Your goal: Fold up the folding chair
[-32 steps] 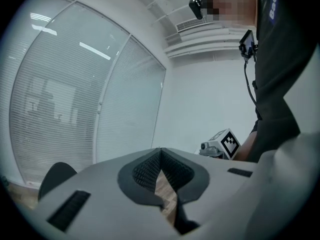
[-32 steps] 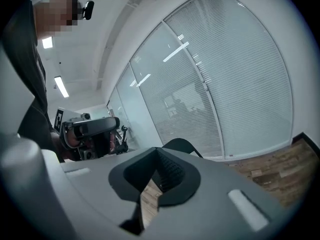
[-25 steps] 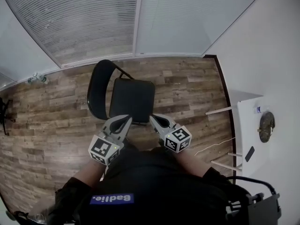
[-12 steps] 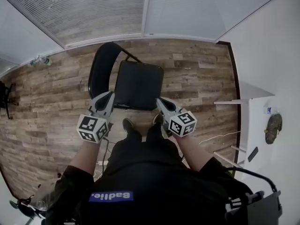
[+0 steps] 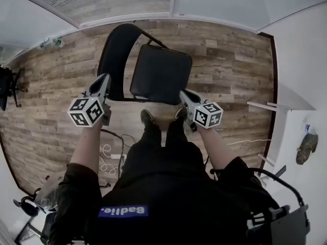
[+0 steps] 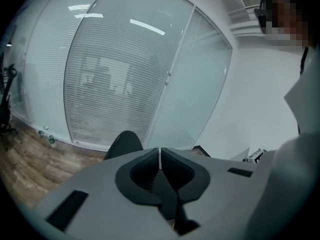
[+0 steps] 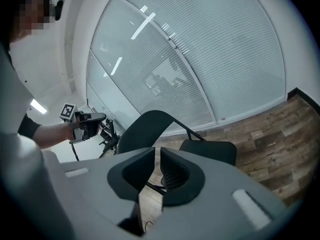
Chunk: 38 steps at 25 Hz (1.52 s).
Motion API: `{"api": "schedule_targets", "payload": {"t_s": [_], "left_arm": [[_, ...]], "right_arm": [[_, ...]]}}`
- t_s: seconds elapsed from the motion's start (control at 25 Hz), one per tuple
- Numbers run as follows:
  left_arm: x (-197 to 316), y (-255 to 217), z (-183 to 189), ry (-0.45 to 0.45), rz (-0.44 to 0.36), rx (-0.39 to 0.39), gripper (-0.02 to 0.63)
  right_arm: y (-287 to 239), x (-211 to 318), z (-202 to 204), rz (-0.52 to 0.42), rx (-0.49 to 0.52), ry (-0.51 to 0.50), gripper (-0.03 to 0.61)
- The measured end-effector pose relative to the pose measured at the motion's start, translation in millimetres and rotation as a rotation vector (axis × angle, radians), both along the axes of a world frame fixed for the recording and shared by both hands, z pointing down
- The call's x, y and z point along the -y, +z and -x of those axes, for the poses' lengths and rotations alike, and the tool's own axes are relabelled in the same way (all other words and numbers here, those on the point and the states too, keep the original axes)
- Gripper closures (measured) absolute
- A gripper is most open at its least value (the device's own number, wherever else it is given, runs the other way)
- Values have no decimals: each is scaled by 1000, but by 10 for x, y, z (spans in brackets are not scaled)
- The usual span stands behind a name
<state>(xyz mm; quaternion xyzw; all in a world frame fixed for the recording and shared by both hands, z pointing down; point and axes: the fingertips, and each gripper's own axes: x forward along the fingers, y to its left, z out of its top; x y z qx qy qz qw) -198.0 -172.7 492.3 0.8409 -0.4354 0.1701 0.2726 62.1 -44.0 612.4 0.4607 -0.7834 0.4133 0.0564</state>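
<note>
Folding chair [image 5: 159, 74] between both hand-held grippers [image 5: 104, 77] [image 5: 183, 93]

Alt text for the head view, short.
Top-down view: a person stands facing an unfolded black folding chair on a wood-plank floor, a gripper in each hand. The left gripper is beside the chair's curved backrest, the right gripper near the front corner of the seat; neither holds anything.
</note>
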Motion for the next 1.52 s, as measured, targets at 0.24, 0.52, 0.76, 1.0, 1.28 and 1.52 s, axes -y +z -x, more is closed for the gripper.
{"api": "schedule_targets", "payload": {"t_s": [0.24, 0.52, 0.76, 1.0, 1.28, 1.52], "left_arm": [[265, 312, 196, -40, 19, 104, 606], [488, 611, 466, -28, 65, 249, 604], [584, 984, 590, 39, 139, 350, 520], [760, 1310, 725, 80, 202, 429, 479], [777, 1602, 781, 99, 270, 394, 441], [813, 1795, 740, 133, 288, 397, 440]], "right_arm": [[569, 199, -81, 52, -22, -26, 557], [1204, 237, -271, 155, -19, 12, 548], [1810, 145, -512, 237, -32, 55, 515], [2425, 16, -733, 338, -53, 99, 463], [3048, -89, -963, 435, 28, 200, 386], [3608, 12, -1090, 490, 136, 266, 298]]}}
